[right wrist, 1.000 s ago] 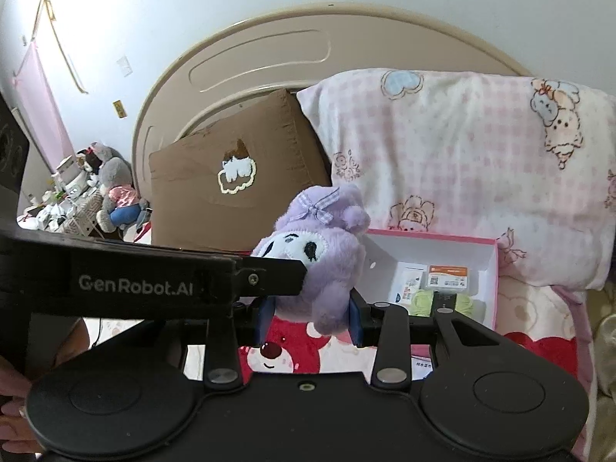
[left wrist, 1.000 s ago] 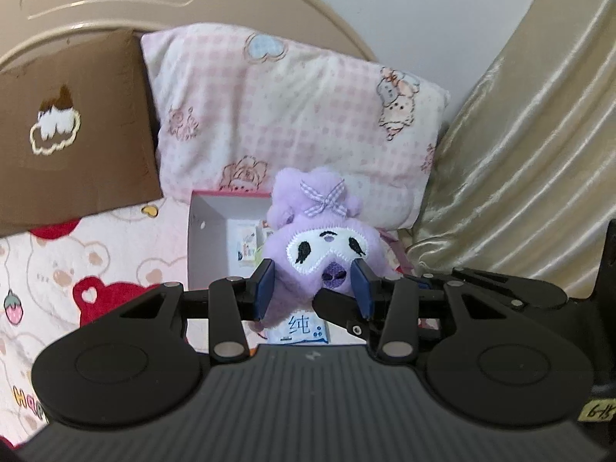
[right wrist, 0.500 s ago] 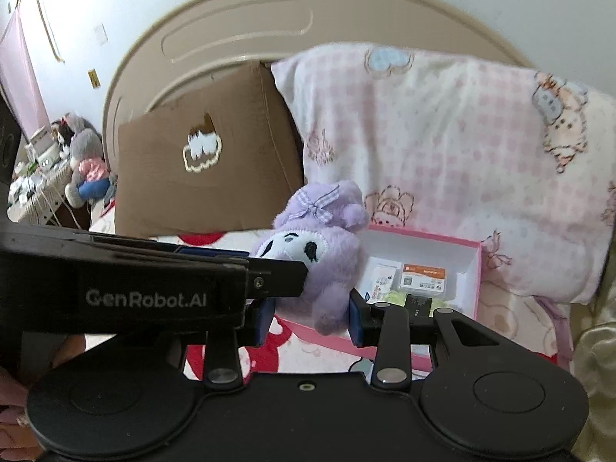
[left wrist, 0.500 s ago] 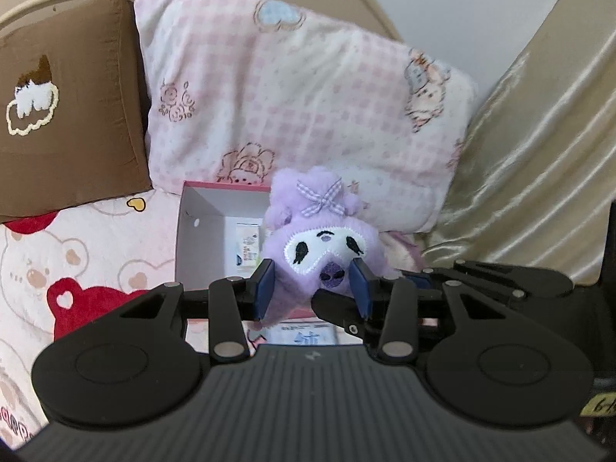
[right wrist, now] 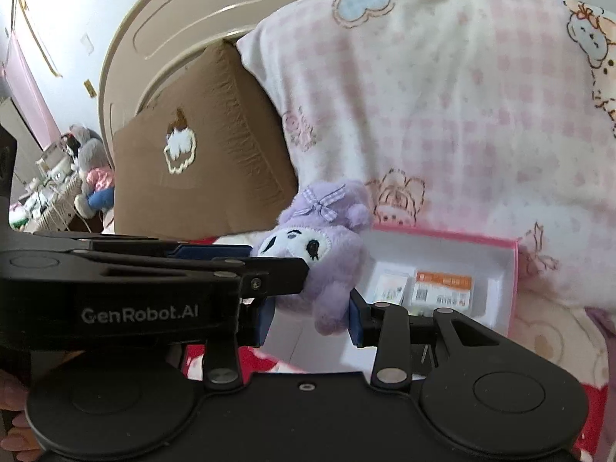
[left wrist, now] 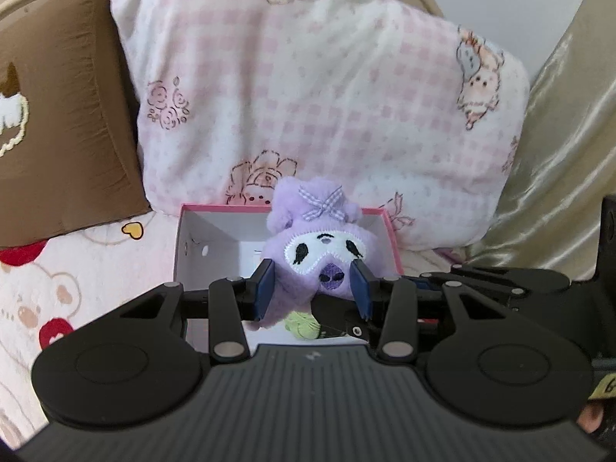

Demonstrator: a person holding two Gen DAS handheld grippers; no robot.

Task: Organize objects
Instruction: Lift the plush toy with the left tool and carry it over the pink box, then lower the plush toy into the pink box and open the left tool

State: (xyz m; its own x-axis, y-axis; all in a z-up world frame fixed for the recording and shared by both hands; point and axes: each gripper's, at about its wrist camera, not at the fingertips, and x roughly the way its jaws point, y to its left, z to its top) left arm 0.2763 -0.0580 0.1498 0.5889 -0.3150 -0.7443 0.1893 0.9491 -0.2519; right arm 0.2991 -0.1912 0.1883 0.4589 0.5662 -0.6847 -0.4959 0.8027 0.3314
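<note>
Fuzzy purple plush toy [left wrist: 312, 254] w/ a gingham bow is pinched between both tools: left tool [left wrist: 313, 288] grips its head at the cheeks, right tool [right wrist: 310, 310] clamps the soft body lower down. Both angle downward, crossing close together. Toy hangs over the open pink-rimmed cardboard box [right wrist: 496, 269] on the bed; small packets [right wrist: 442, 288] lie inside. Checked pink pillow [left wrist: 327, 96] and brown cushion [right wrist: 200, 161] crowd the box's far edge.

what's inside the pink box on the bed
The pink box holds two small packets and a yellow-green ball. The purple plush and both tongs cover the rest of its floor.
</note>
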